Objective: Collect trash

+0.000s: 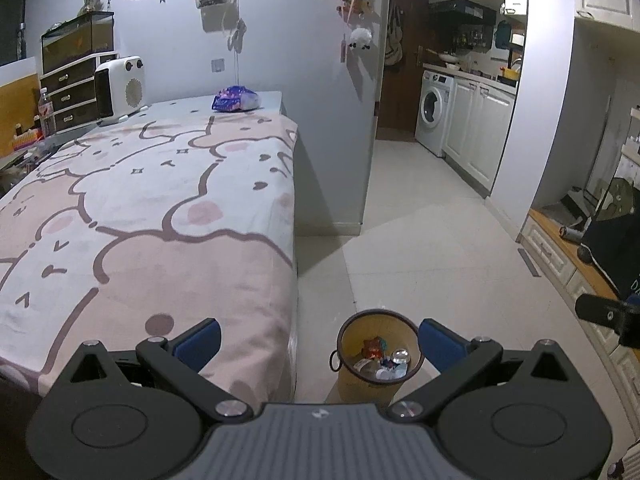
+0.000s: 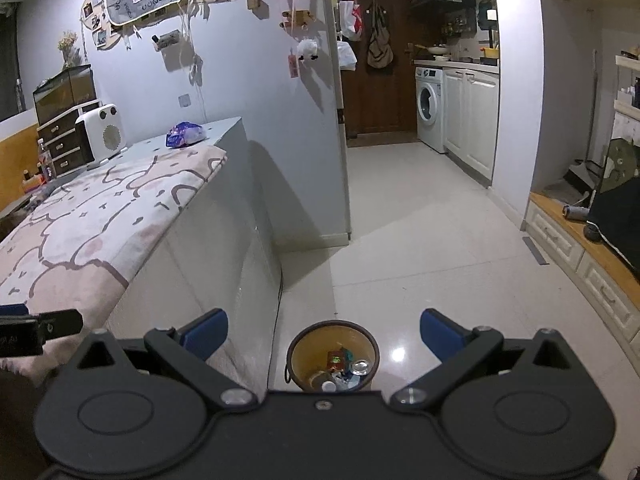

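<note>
A round tan trash bin point(image 1: 374, 322) stands on the floor beside the bed, holding wrappers, a can and other scraps; the right wrist view shows the trash bin point(image 2: 316, 334) too. My left gripper point(image 1: 320, 342) hovers above it, open, blue pads wide apart and nothing between them. My right gripper point(image 2: 324, 334) is also open and empty above the bin. A purple snack bag point(image 1: 234, 99) lies on the far end of the bed, also seen as the purple bag point(image 2: 185, 134) in the right wrist view. The other gripper's tip shows at each view's edge.
The bed with a pink cartoon blanket point(image 1: 140, 216) fills the left. A white heater point(image 1: 120, 88) and drawers point(image 1: 70, 92) sit beyond it. Tiled floor point(image 1: 432, 248) runs to a washing machine point(image 1: 434, 114) and white cabinets. A low wooden bench point(image 2: 580, 236) with dark items lines the right.
</note>
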Demonstrator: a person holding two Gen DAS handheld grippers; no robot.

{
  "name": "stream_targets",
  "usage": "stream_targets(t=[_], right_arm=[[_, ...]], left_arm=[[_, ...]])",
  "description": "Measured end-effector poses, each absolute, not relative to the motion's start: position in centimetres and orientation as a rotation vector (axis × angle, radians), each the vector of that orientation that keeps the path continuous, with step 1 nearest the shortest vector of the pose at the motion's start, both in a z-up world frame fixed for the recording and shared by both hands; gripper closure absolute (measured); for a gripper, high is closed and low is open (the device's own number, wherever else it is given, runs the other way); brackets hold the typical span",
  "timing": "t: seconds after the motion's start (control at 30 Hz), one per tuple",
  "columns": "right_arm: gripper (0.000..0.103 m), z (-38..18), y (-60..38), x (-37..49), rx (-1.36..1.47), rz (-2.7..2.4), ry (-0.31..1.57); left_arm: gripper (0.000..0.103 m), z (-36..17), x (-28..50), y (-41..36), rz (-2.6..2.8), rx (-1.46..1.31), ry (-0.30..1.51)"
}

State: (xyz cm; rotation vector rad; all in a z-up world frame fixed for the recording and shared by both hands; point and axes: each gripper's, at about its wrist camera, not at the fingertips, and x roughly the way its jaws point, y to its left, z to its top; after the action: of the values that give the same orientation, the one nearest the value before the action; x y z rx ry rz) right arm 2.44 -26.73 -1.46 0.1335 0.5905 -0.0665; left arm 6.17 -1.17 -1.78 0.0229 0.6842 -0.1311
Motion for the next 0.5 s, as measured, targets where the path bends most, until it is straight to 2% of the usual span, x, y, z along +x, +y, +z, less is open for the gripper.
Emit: stream_targets(t=[0.5], right_arm=[[0.000, -2.2, -24.9, 1.8, 0.075, -0.065, 0.633]], left_arm=[[0.000, -3.0, 5.1, -0.8, -0.132, 0.022, 0.720]])
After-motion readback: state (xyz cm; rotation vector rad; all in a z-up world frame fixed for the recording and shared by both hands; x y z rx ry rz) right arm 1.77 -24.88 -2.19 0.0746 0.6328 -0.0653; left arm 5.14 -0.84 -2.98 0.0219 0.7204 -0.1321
